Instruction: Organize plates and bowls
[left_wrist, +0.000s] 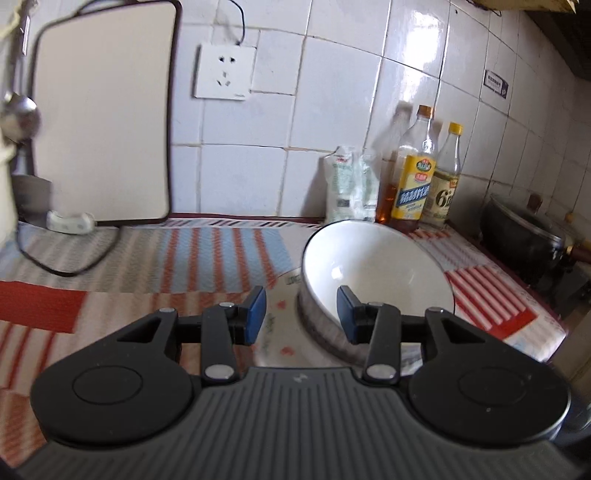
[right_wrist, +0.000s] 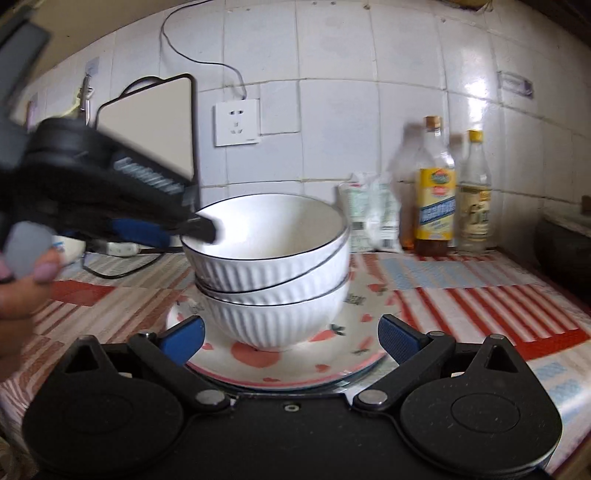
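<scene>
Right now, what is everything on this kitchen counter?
Bowls: apparently three, white, dark-rimmed, stacked on plate.
Plate: one visible, white with red fruit, under bowls.
Bottles: three, clear, by wall, right.
Bag: one, white-green, beside bottles.
Cutting board: one, pale, leaning on wall, left.
Socket: one, white, on tiles.
Cloth: one, striped, covering counter.
Pot: one, dark, far right.
Left gripper: one, black, open astride top bowl's rim.
Right gripper: one, black, open, before the plate.
Hand: one, holding left gripper.

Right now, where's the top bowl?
The top bowl sits tilted on two stacked white ribbed bowls on the strawberry-print plate, centre of the right wrist view, with the left gripper at its left rim.
</scene>
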